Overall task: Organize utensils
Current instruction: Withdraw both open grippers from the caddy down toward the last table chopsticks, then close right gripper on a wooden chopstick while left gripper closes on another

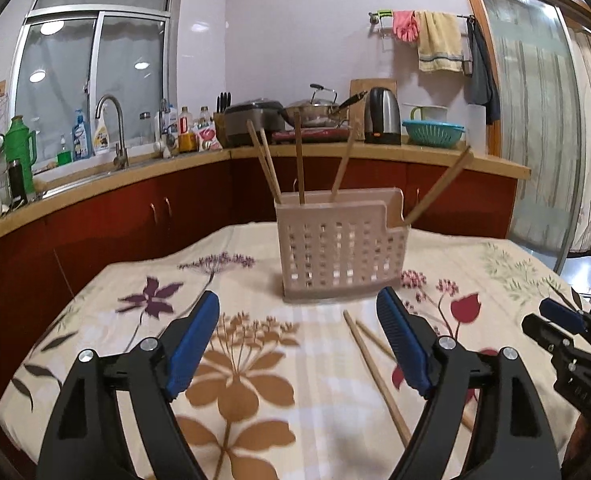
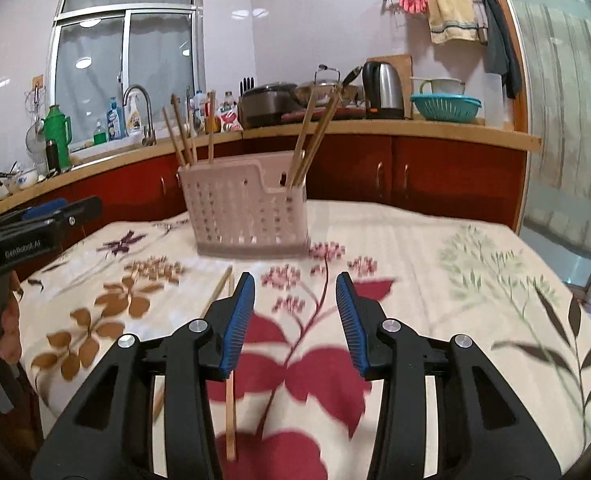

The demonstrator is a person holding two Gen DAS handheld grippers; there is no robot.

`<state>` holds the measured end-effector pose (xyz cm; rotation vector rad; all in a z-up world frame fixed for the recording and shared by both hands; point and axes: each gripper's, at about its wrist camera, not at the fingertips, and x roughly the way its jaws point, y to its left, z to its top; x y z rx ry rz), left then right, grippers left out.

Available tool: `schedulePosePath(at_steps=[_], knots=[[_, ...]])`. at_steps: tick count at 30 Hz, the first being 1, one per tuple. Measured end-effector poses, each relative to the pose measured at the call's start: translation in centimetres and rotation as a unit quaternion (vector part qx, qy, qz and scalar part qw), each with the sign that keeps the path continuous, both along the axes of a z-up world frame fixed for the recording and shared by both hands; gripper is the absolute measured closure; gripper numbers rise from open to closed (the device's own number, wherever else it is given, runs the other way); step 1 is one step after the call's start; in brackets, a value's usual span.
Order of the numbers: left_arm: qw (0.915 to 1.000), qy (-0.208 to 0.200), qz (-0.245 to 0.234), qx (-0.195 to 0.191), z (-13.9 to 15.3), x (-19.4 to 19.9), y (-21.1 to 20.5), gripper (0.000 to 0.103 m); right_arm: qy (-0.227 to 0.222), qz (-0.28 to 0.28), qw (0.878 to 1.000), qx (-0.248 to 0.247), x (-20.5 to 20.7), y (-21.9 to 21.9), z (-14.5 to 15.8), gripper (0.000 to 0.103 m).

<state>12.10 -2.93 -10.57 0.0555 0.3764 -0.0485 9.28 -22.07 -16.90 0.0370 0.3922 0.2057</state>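
Observation:
A pale pink perforated utensil holder (image 1: 341, 248) stands on the flowered tablecloth (image 1: 247, 360) with several wooden chopsticks (image 1: 299, 156) upright in it; it also shows in the right wrist view (image 2: 247, 210). Two loose chopsticks (image 1: 369, 356) lie on the cloth in front of it, beside my left gripper's right finger. In the right wrist view they (image 2: 230, 404) lie under the left finger. My left gripper (image 1: 297, 310) is open and empty above the cloth. My right gripper (image 2: 295, 292) is open and empty, and shows at the right edge of the left wrist view (image 1: 559, 322).
A kitchen counter (image 1: 375, 152) with red cabinets runs behind the table, carrying a sink and tap (image 1: 115, 132), bottles, a rice cooker, a wok, a kettle (image 1: 383, 114) and a teal colander (image 1: 433, 132). A glass door (image 1: 543, 120) is at the right.

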Motion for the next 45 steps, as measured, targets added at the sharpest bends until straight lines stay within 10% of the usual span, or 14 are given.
schedulePosePath(at_steps=[19,29,45], knots=[[0.9982,0.059,0.001,0.009,-5.4,-2.8,-0.2,0.024,0.061,0.053,0.997,-0.016,-2.5,2.9,-5.2,0.063],[0.9974,0.069,-0.014,0.011,-6.0,-3.3,-1.6,0.024,0.1,0.049,0.993,-0.026,-1.8,2.4,-6.9,0.096],[0.9902,0.106,-0.081,0.042,-9.1,-3.4,-7.3,0.029,0.098,-0.003,0.995,-0.004,-1.9,-1.6,-7.1,0.097]])
